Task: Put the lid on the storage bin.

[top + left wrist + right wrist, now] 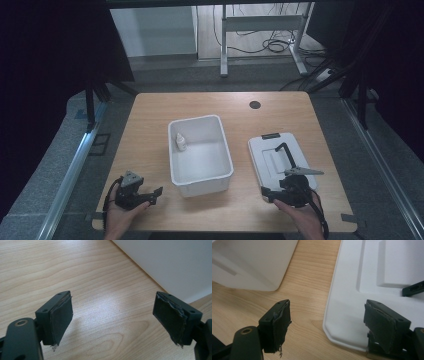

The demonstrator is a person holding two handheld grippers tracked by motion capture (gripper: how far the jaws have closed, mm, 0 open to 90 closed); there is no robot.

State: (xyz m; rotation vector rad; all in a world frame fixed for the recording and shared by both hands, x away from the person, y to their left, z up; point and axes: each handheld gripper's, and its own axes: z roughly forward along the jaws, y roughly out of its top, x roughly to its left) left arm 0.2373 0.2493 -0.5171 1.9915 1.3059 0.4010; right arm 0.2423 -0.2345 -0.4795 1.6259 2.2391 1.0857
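Note:
A white bin (200, 176) stands in the middle of the wooden table, with a small white bottle (180, 142) upright against its left inner wall. A white lid (270, 160) with a black handle (284, 149) lies flat to the bin's right. My left gripper (156, 196) (112, 315) is open just above bare wood, left of the bin's near corner; the bin wall (170, 265) is ahead on the right. My right gripper (277, 189) (328, 317) is open at the lid's near left corner (347, 315), one jaw over wood and the other over the lid.
A round black grommet (255, 104) sits near the table's far edge. Bare wood (312, 285) separates the bin corner (249, 262) from the lid. Beyond the table stand a desk frame (260, 30) and loose cables on the floor.

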